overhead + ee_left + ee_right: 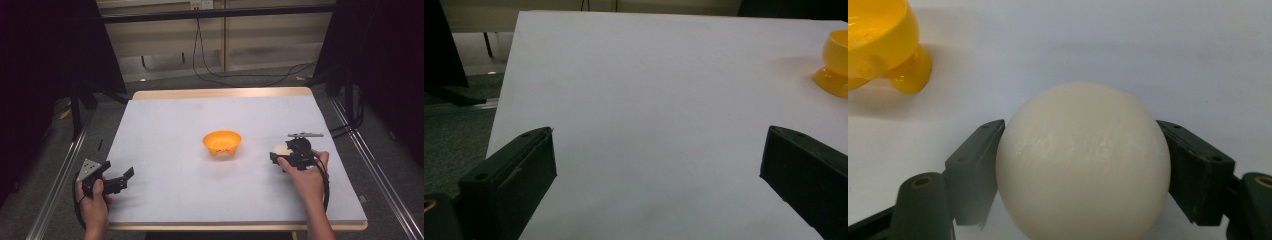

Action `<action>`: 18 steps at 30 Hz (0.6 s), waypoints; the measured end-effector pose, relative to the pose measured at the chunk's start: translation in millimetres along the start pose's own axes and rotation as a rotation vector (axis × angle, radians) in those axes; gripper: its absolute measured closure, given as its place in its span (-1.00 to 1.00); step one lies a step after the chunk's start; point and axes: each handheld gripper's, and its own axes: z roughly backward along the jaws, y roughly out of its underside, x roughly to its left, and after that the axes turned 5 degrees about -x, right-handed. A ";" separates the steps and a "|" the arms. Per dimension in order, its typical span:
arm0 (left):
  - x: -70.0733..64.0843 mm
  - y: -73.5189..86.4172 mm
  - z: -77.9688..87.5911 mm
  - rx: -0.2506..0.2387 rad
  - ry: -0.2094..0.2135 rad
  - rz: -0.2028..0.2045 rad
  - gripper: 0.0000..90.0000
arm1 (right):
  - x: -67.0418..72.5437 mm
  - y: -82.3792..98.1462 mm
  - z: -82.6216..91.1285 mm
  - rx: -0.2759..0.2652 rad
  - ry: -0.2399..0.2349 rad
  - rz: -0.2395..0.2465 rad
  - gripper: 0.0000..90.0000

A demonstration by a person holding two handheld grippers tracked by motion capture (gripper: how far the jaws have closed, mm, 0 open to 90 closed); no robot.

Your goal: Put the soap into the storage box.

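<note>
Ball (1082, 162), cream-white, smooth, matte, round: clamped at its widest between both jaws of the right gripper (1082, 170), orange footed bowl (879, 47) beyond the left-hand jaw; left gripper (658, 165) jaws wide apart over bare white table (649, 90).

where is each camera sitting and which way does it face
High view: above the person's side, looking forward and down on the table; both forearms show, with the left gripper and the right gripper.
Left gripper view: rides the left gripper, looking along its open jaws across the table.
Right gripper view: rides the right gripper, looking along jaws shut on the ball.
Shared: the bowl shows in all three views, and the ball in two.
</note>
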 end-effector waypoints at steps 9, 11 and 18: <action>0.0 0.0 -0.1 -0.001 0.002 0.002 -0.97 | 11.1 -4.2 -1.2 0.000 -0.008 0.022 -0.47; 0.0 0.0 0.0 -0.001 0.002 0.002 -0.97 | 13.6 -5.1 -2.3 0.002 -0.010 0.028 -0.47; -0.1 0.0 0.0 -0.001 0.002 0.002 -0.97 | 21.9 -9.9 -4.4 0.004 -0.021 0.034 -0.47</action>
